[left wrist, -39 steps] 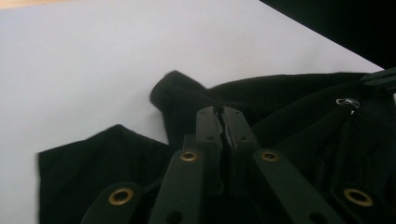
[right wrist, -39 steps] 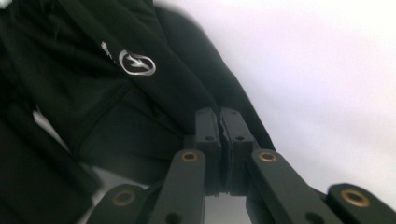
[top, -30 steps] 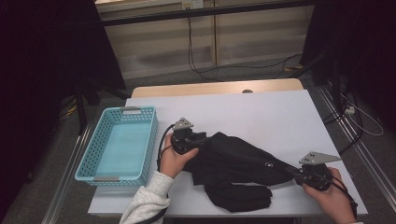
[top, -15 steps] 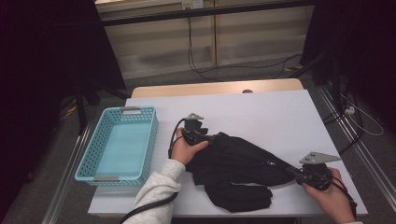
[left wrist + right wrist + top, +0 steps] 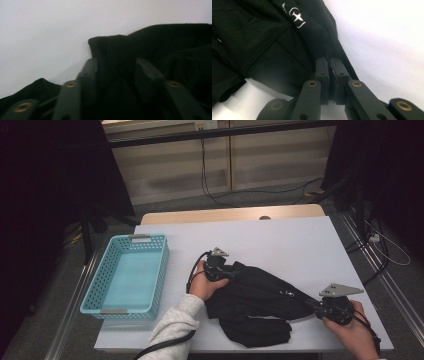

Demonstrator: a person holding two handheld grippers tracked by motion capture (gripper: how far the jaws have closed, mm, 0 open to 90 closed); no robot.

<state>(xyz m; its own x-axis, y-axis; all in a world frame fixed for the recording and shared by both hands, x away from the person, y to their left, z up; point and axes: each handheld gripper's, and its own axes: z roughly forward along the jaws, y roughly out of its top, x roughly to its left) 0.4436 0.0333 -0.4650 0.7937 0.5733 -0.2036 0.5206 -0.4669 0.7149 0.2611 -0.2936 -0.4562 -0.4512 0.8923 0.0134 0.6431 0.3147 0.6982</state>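
1. The basket (image 5: pixel 125 275) sits at the table's (image 5: pixel 300 245) left edge, well apart from the garment (image 5: pixel 260 302) and clear of both hands.

2. The left gripper (image 5: pixel 220 270) is at the garment's far-left corner. In the left gripper view its jaws stand partly apart around a raised fold (image 5: pixel 110 50) of black cloth. They have just been closing, and the fold lies between them, but whether the pads already press on it I cannot tell. The cloth lies straight ahead of this claw and slightly to its right.

3. The garment lies on the near-middle of the table, a dark crumpled heap. Its long axis runs from the far left, at the left gripper, down to the near right, at the right gripper (image 5: pixel 327 307). A loose lobe spills toward the near edge below that line.

4. The right gripper is clamped tight on the garment's near-right tip. In the right gripper view the jaws meet on a thin edge of cloth, just below the small white logo (image 5: pixel 295 16).

5. The relation that matters, I judge: both claws sit at opposite ends of the same diagonal. The right end is already pinned, so the left hand, nearer the slack bulk, is the one that must finish its grip before the cloth can be stretched or lifted along that axis.
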